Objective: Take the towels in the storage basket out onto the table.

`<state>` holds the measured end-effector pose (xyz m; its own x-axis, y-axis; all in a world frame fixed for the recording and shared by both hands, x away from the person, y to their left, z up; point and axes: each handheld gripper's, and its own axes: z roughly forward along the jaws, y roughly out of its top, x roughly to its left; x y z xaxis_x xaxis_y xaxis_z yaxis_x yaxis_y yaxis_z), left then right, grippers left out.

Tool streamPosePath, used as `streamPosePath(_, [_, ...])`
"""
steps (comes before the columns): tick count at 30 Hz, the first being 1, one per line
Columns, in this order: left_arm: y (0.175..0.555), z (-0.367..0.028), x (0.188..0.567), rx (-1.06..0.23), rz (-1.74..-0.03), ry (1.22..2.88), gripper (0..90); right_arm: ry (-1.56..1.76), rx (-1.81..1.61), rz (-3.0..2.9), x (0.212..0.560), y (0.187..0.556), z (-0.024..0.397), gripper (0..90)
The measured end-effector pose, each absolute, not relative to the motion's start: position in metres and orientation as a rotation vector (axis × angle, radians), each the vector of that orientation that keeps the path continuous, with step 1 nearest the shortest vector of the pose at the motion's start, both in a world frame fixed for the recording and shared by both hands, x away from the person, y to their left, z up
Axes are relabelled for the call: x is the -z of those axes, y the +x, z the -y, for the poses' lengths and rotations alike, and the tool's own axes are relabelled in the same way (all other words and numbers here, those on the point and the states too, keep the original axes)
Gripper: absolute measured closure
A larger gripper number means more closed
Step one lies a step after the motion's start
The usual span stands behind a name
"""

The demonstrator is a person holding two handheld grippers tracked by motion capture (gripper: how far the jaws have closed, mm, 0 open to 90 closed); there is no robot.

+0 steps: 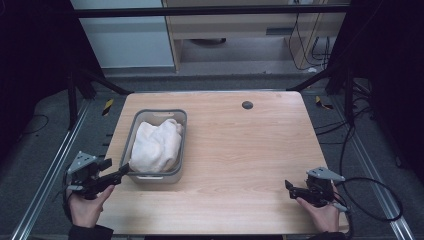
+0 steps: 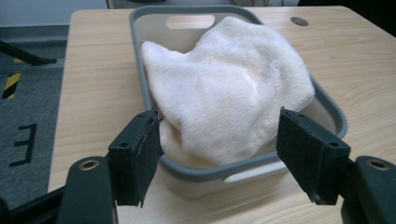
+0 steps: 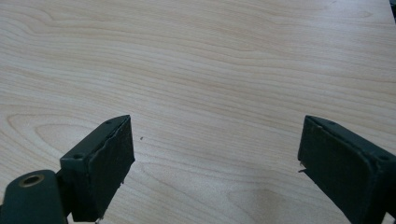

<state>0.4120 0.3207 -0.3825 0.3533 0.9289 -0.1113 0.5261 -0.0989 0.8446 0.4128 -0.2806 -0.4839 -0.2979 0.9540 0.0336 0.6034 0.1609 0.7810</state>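
Left tongs (image 2: 219,154): wide open, empty, at near rim of grey rectangular plastic basin (image 2: 327,105) holding crumpled white towel (image 2: 229,88).
Right tongs (image 3: 215,158): wide open, empty, above light wooden tabletop (image 3: 196,60).

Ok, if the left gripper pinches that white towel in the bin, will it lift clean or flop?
The towel lies crumpled in soft folds, so it will probably drape and trail. It looks light and fluffy. The grey bin might shift if a fold snags its rim.
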Motion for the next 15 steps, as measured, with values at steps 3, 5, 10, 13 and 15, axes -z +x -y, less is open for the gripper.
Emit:
streamPosePath(3, [0.417, -0.314, 0.378, -0.589, -1.272, 1.772, 29.5, 1.467, -0.974, -1.972, 0.484, 0.413, 0.281, 10.5])
streamPosePath(5, [0.425, -0.306, 0.372, -0.577, -1.256, 1.794, 28.9, 1.467, -0.975, -1.973, 0.484, 0.413, 0.282, 10.3])
streamPosePath(10, [0.438, -0.289, 0.365, -0.575, -1.234, 1.841, 27.3, 1.470, -0.974, -1.975, 0.483, 0.413, 0.282, 10.3])
streamPosePath(13, [0.446, -0.279, 0.364, -0.572, -1.227, 1.863, 26.1, 1.469, -0.976, -1.972, 0.483, 0.414, 0.283, 10.2])
streamPosePath(15, [0.451, -0.273, 0.363, -0.567, -1.221, 1.869, 25.9, 1.471, -0.976, -1.974, 0.483, 0.414, 0.283, 10.0])
